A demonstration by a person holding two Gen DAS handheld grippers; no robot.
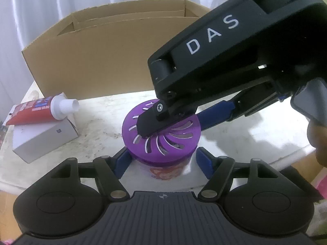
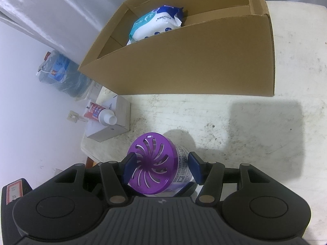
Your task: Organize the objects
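Both my grippers at the purple-lidded jar (image 2: pixel 152 170).
Right gripper (image 2: pixel 161 168) clamps the jar's lid; left gripper (image 1: pixel 162 163) straddles the jar, pads slightly clear.

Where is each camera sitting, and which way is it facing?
Left wrist: on the left gripper, facing steeply down at the purple-lidded jar between its own fingers; the right gripper reaches in from the upper right, with a bit of hand.
Right wrist: on the right gripper, facing down at the same jar between its blue pads; only its own fingers show.
Shared: jar, cardboard box, toothpaste tube on a white box, table.
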